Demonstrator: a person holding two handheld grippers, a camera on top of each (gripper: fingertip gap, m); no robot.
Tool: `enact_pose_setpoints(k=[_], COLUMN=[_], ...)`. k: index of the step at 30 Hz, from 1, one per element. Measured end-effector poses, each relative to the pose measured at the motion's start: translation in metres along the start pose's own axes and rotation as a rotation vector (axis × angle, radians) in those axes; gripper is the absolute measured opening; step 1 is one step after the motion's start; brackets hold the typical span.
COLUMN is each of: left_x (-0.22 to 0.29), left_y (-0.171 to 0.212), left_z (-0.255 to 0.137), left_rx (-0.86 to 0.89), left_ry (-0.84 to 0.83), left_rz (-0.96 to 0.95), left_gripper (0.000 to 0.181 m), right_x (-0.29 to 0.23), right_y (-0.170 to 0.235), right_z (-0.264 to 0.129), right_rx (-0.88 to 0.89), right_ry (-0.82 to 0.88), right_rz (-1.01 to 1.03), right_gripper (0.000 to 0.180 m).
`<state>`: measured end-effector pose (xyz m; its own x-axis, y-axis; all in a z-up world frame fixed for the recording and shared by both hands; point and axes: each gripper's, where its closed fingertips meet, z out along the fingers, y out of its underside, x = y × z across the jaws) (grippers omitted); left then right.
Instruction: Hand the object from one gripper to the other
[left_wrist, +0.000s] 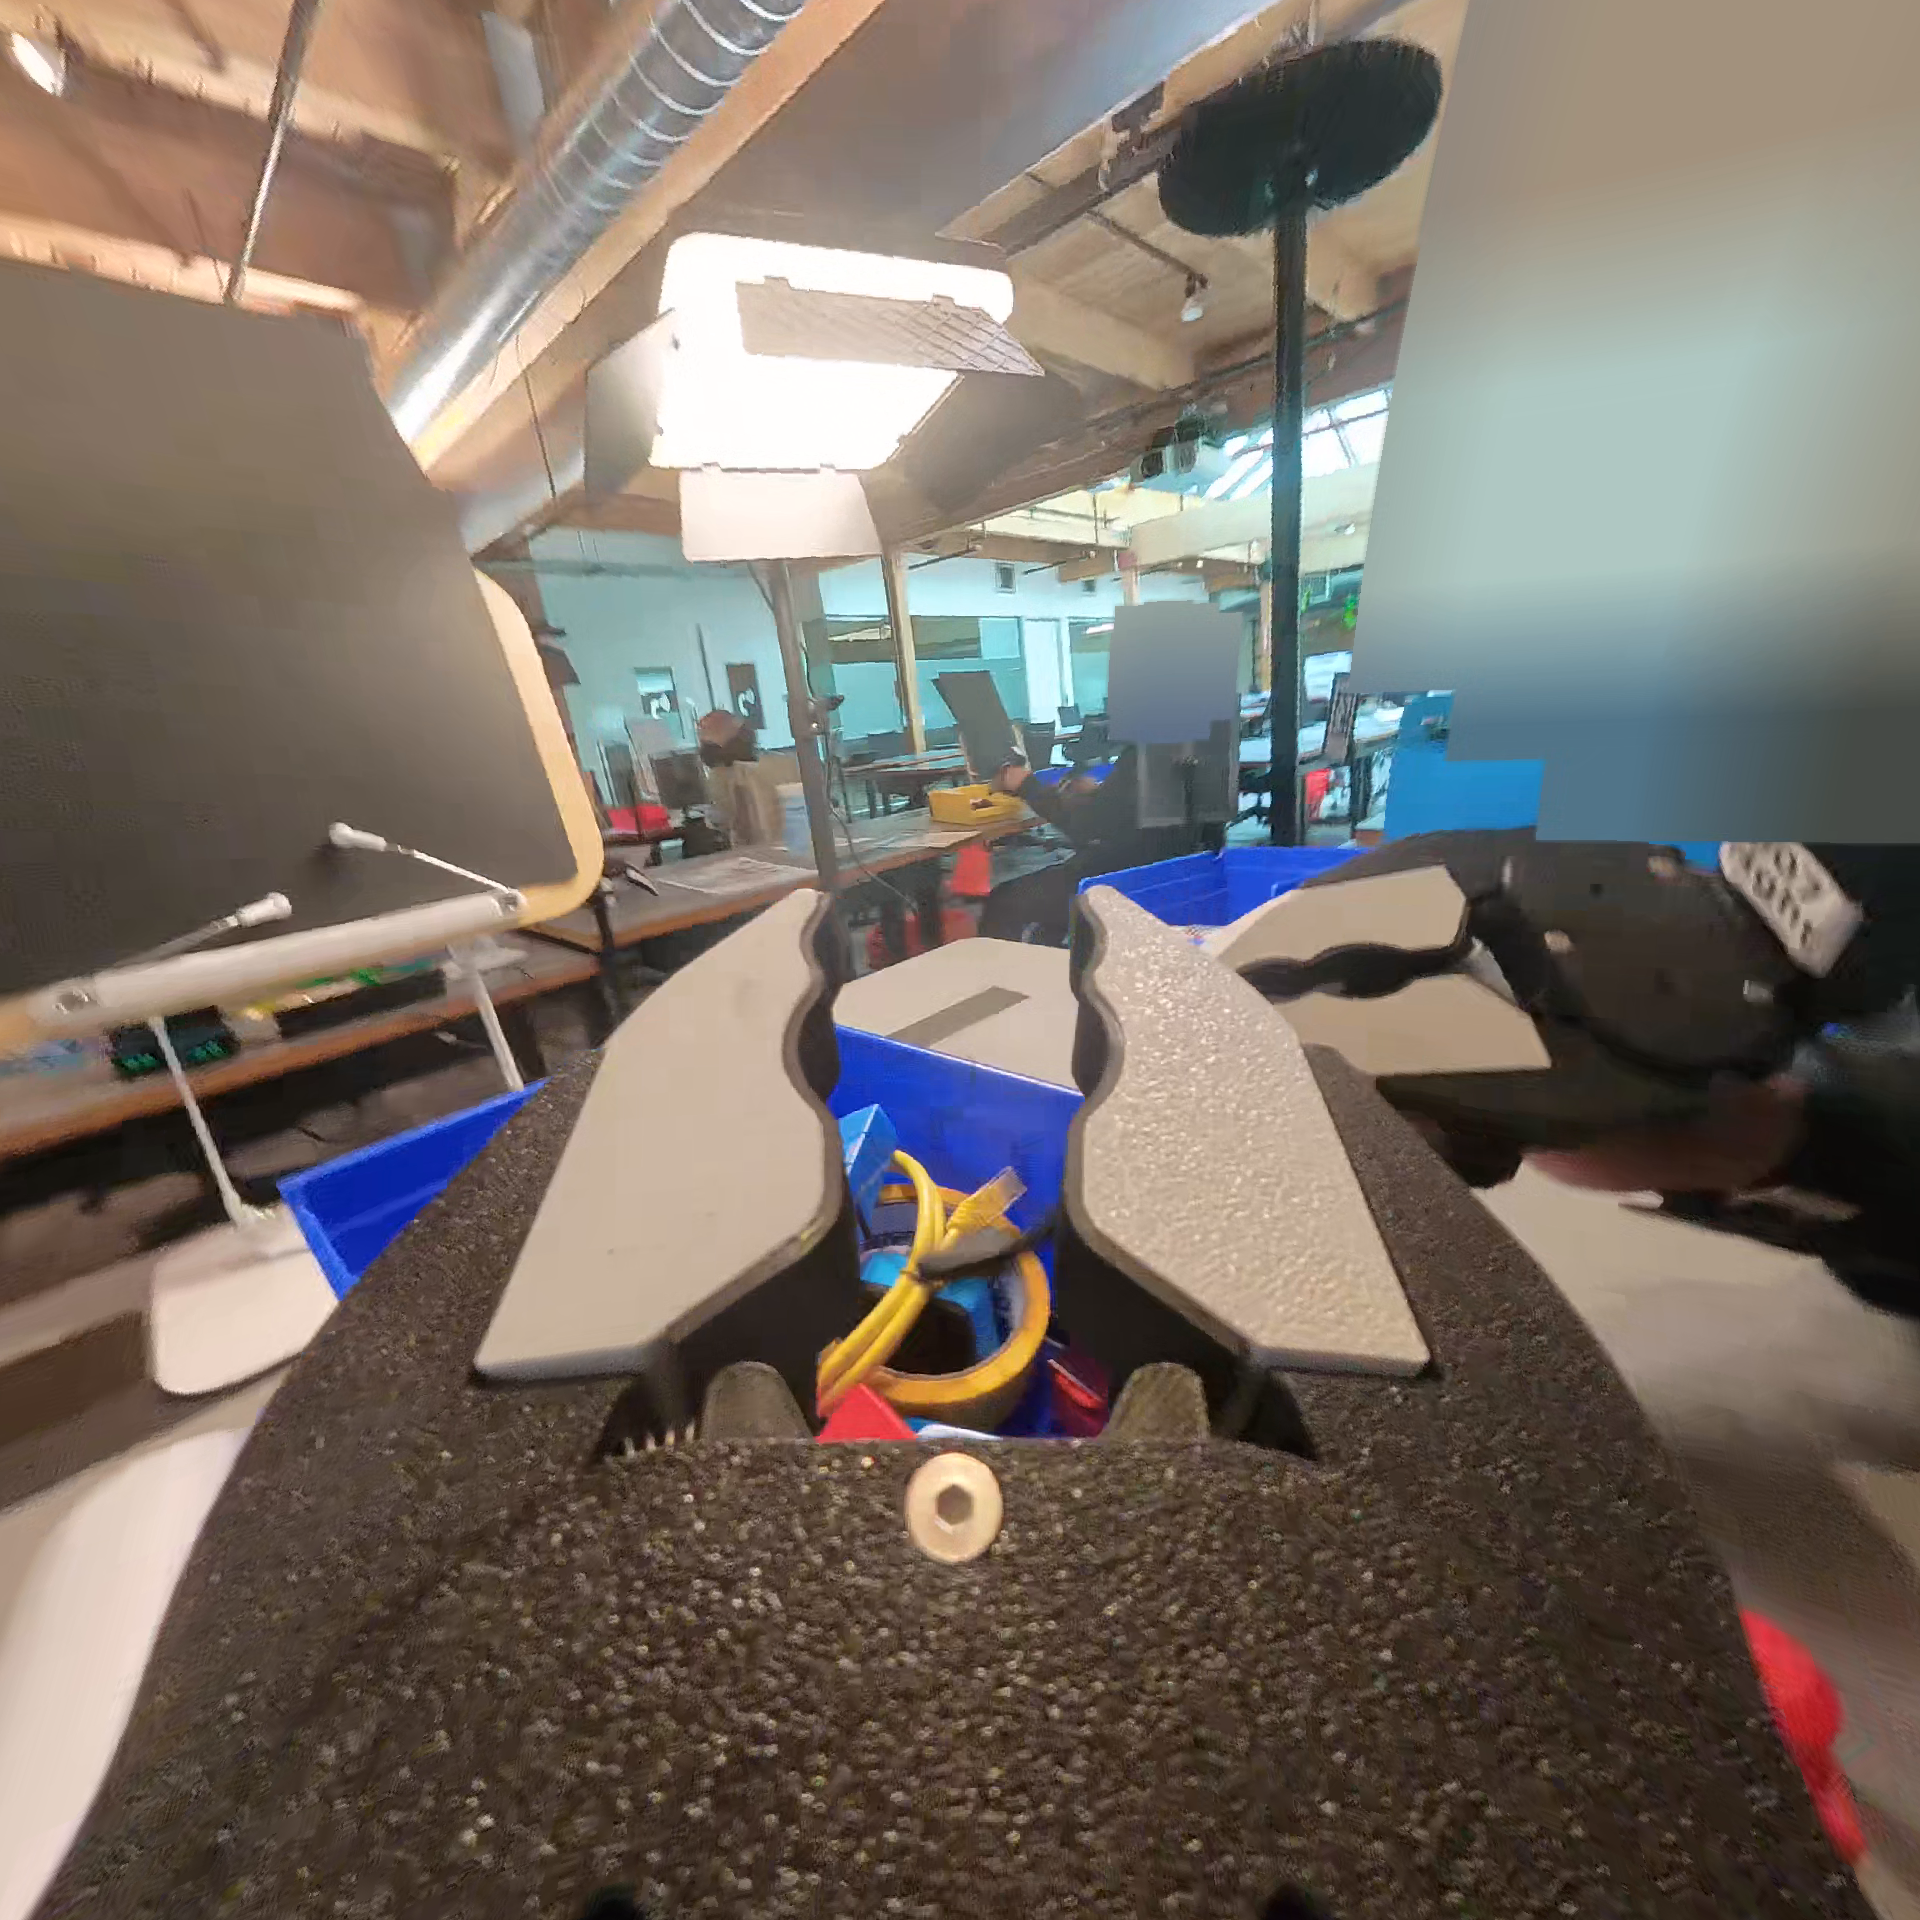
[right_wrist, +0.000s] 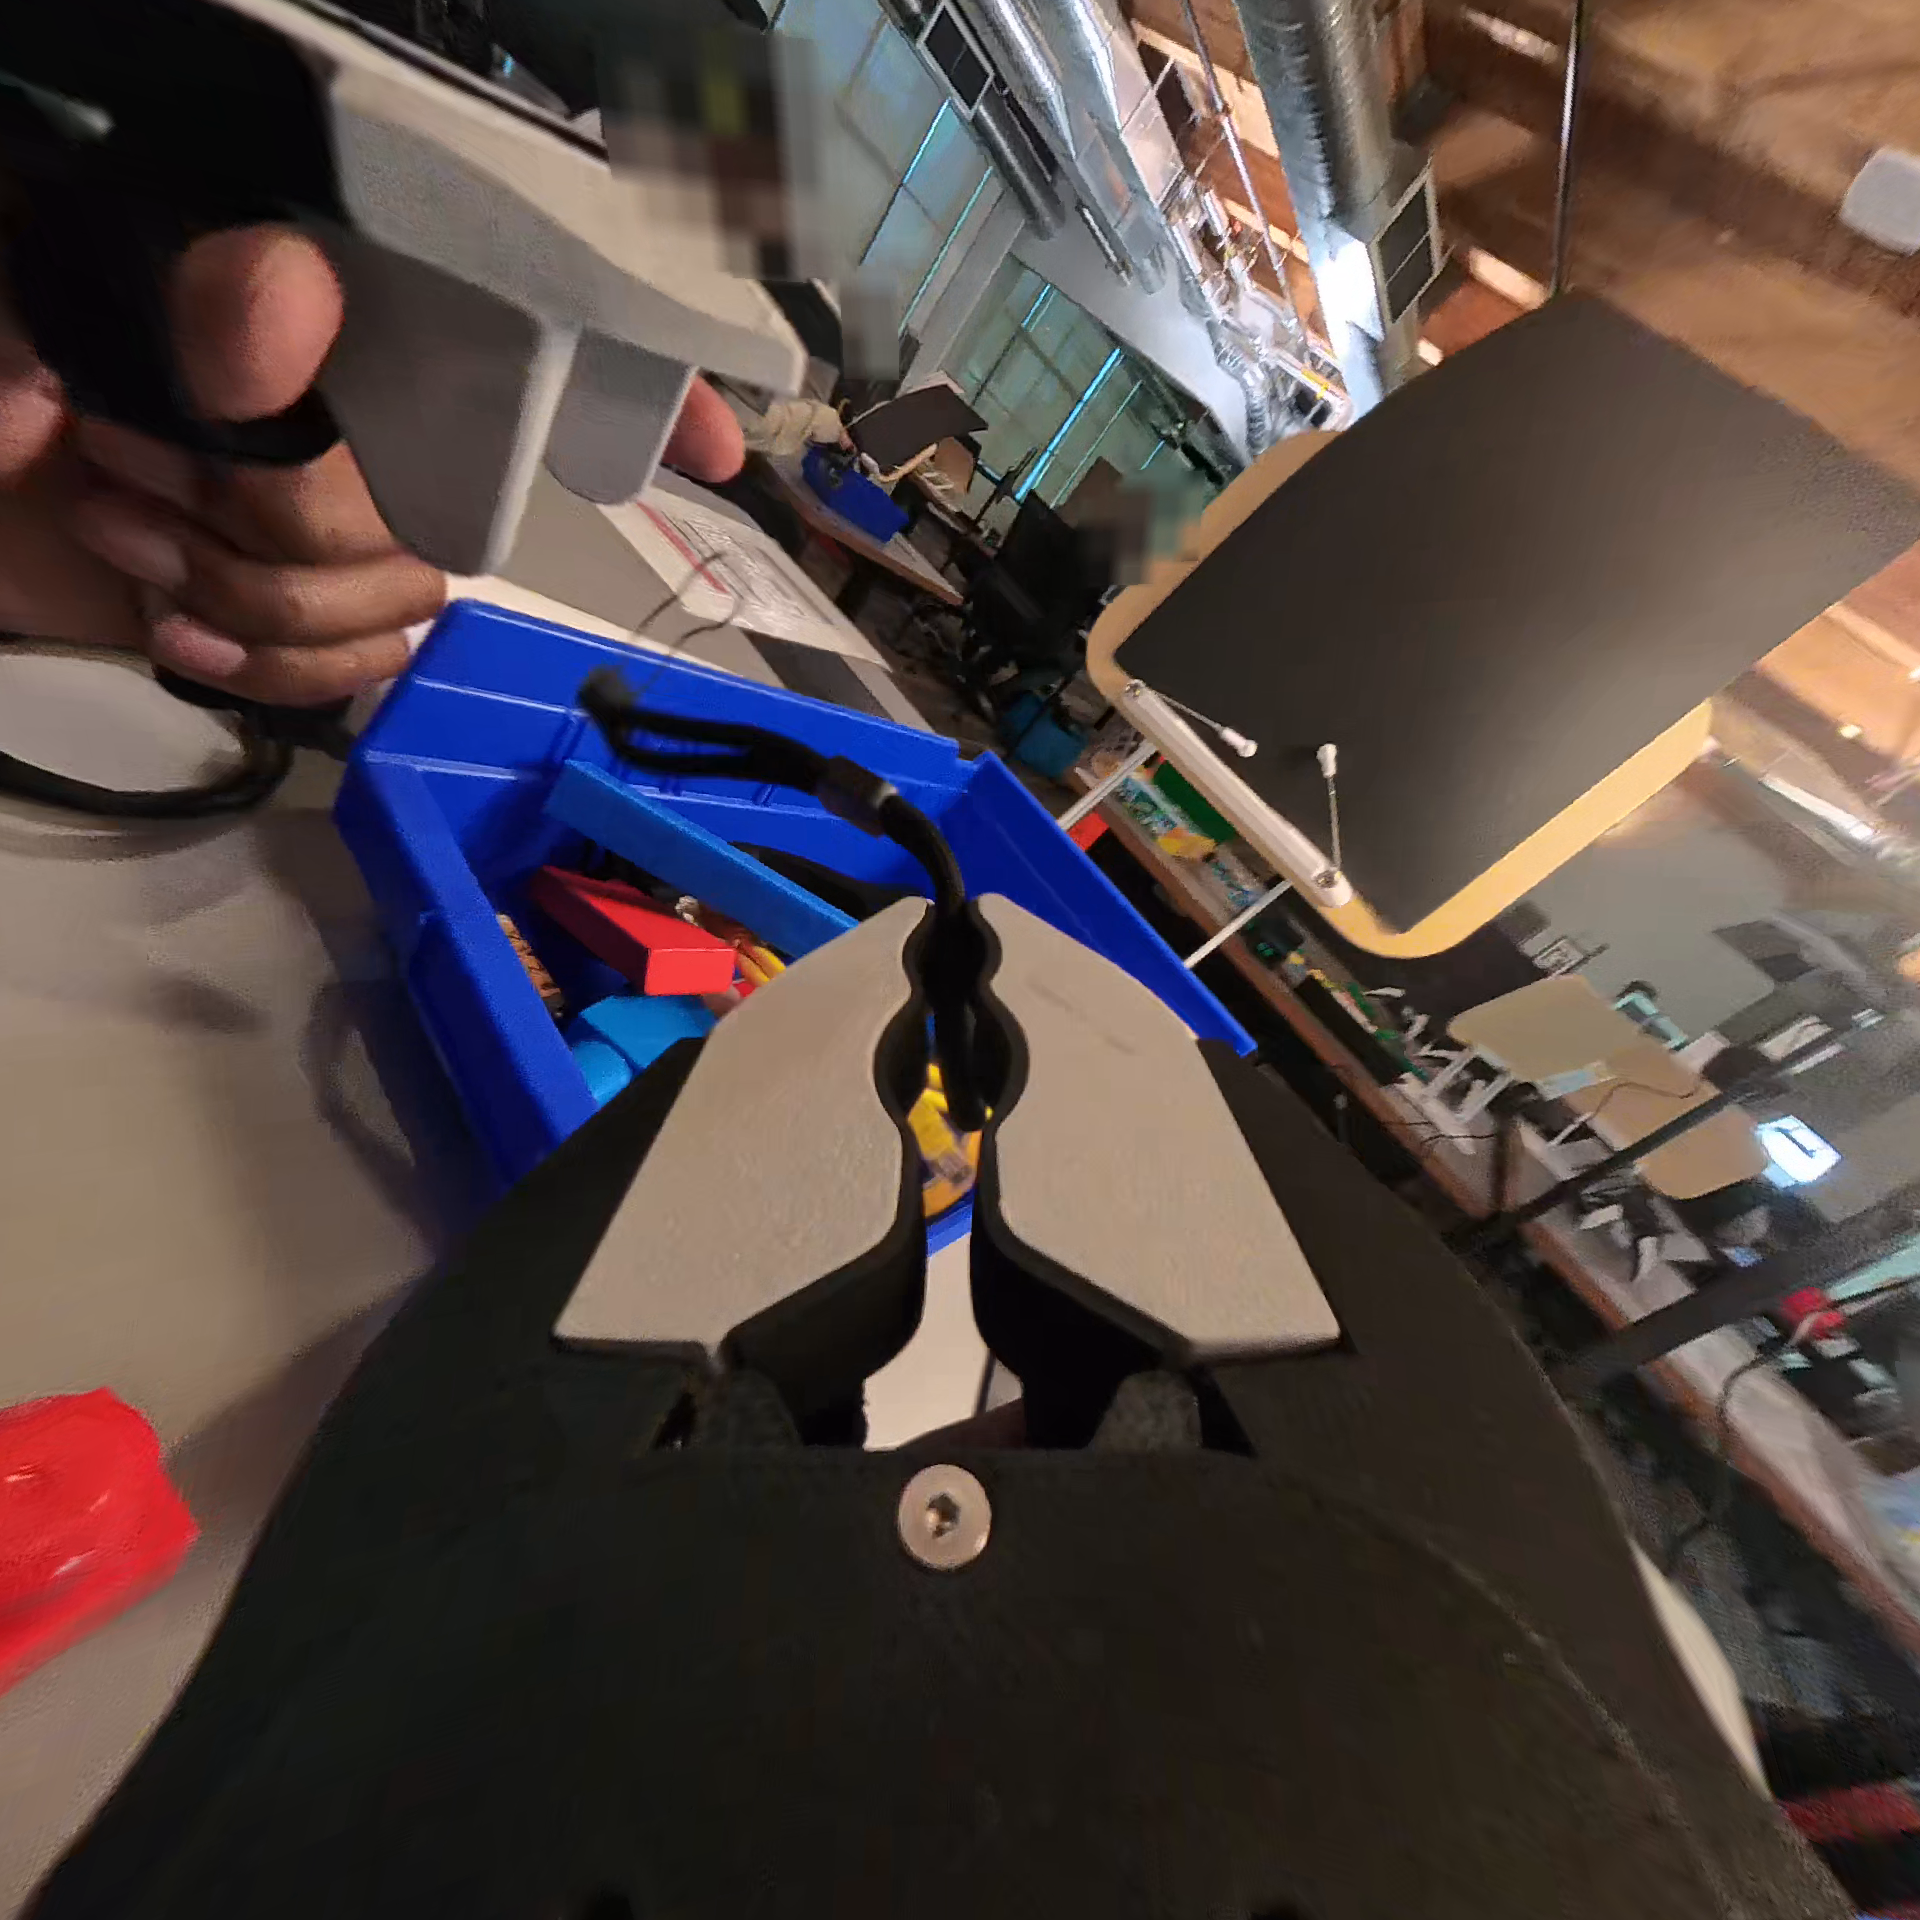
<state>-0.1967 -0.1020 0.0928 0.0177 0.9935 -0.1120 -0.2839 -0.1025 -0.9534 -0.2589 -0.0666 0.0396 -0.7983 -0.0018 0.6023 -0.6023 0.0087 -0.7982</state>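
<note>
My right gripper is shut on a thin black cord. The cord runs from between the fingertips up and to the left, and its free end hangs above the blue bin. My left gripper is open and empty above that bin. In the right wrist view the left gripper sits at the upper left in a hand, its grey fingers apart from the cord's end. In the left wrist view the right gripper shows at the right, jaws together; the cord is hard to make out there.
The blue bin holds a yellow cable, a tape roll, a red block and blue pieces. A red object lies on the grey table. A black board on a white stand is at the left. A second blue bin stands behind. Some 10 cm of space lies between my two pairs of fingers. From the right gripper's tips to the red object is close to 15 cm.
</note>
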Motion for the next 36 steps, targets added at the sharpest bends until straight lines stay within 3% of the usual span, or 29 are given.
enact_pose_setpoints(k=[8, 11, 14, 17, 21, 26, 31, 36], left_x=[0.044, 0.059, 0.056, 0.048, 0.034, 0.006, -0.001, -0.001], left_y=[0.052, 0.07, 0.08, 0.08, 0.075, 0.072, 0.109, 0.144], left_z=[0.007, 0.008, 0.01, 0.01, 0.01, 0.008, 0.002, -0.007], left_rx=[-0.243, -0.338, -0.386, -0.37, -0.351, -0.397, -0.63, -0.8], left_ry=[0.198, 0.276, 0.236, 0.186, 0.102, -0.083, -0.073, 0.022], left_rz=[0.357, 0.293, 0.232, 0.279, 0.327, 0.586, 0.704, 0.68], left_gripper=[0.043, 0.045, 0.038, 0.003, 0.002, 0.002, 0.003, 0.009], right_x=[0.0, -0.001, -0.006, -0.009, -0.009, -0.003, 0.009, -0.013], right_y=[0.007, 0.005, -0.001, -0.003, -0.003, -0.002, 0.033, 0.079], right_z=[-0.001, -0.002, -0.004, -0.004, -0.007, -0.018, -0.038, -0.074], right_rx=[-0.033, -0.02, 0.006, 0.012, 0.032, 0.044, -0.072, -0.226], right_ry=[-0.079, -0.072, -0.081, -0.078, -0.09, -0.122, -0.262, -0.577], right_rz=[0.211, 0.191, 0.171, 0.146, 0.148, 0.027, 0.041, 0.18], right_gripper=[0.002, 0.002, 0.002, 0.002, 0.01, 0.022, 0.02, 0.023])
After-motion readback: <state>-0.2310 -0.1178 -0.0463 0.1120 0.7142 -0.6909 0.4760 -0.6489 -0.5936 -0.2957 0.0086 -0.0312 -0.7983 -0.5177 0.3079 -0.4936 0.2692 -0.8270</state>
